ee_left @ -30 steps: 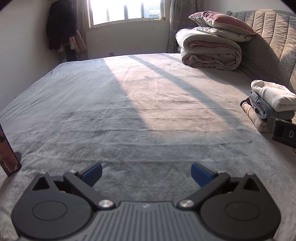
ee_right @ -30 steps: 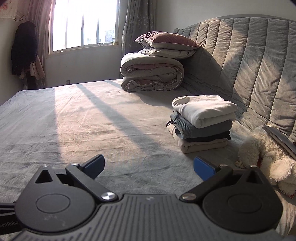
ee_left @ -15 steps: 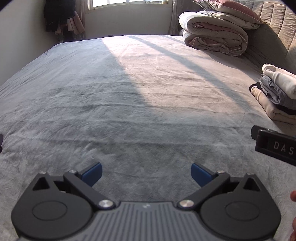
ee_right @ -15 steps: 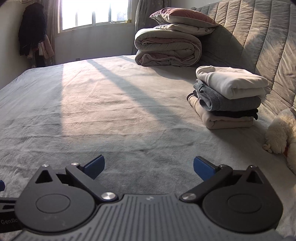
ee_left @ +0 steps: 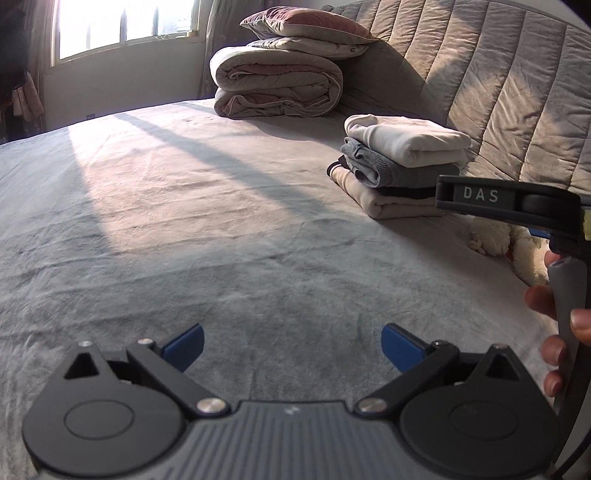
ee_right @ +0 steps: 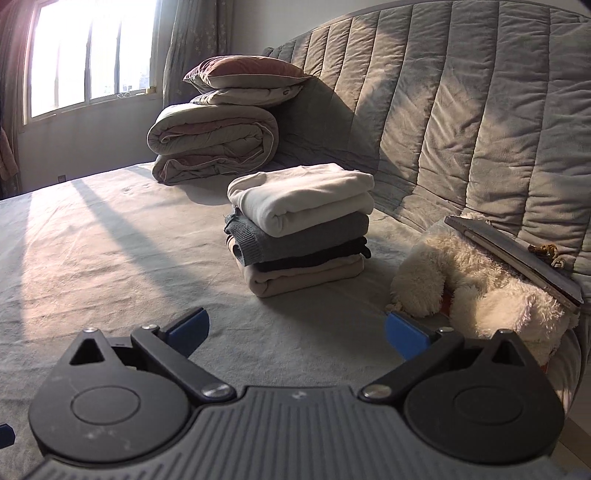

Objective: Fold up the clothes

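Since nothing unfolded is seen on the bed [ee_left: 221, 229], the left gripper [ee_left: 291, 345] and right gripper [ee_right: 295, 328] are held spread and empty, the folded clothes [ee_right: 301, 229] being stacked near the headboard [ee_right: 461, 122], probably finished.

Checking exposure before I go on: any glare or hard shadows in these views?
Left wrist view: the window is blown out, and a sunlit band with dark bar shadows crosses the bed sheet. Right wrist view: same overexposed window, while the stack of folded clothes stays readable.

Sun from the window [ee_left: 125, 27] falls in stripes across the big grey bed [ee_left: 184, 221], which has a soft padded headboard [ee_right: 461, 110].
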`<state>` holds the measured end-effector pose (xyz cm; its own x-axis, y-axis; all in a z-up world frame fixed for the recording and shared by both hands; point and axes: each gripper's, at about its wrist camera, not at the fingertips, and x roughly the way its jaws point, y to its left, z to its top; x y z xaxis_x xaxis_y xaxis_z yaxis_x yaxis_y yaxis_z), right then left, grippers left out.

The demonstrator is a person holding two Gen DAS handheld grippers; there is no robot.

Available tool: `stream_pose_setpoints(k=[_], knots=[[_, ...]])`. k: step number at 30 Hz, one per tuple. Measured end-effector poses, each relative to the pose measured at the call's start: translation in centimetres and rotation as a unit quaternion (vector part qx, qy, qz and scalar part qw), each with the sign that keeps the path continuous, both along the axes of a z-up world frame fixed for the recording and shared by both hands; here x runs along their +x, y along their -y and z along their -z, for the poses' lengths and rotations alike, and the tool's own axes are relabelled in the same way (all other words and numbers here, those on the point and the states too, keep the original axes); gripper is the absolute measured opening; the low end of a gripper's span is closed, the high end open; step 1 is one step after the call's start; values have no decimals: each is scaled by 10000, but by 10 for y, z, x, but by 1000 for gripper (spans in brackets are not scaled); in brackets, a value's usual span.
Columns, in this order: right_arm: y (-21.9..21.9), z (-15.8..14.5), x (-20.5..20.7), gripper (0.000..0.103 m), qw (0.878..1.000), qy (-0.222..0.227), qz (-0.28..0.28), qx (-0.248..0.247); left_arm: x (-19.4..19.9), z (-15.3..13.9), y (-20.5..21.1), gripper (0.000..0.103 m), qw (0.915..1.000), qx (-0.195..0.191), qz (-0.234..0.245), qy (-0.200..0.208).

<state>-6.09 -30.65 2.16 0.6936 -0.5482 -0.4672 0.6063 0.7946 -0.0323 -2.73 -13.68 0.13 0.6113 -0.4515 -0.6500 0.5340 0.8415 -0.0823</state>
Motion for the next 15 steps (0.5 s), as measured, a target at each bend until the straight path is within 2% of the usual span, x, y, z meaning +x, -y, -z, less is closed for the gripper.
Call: stream_pose_setpoints(k=[15], knots=[[-2, 2, 0, 103, 9999, -12, -41, -92, 3, -4, -7, 102, 9999, -71, -145, 25]])
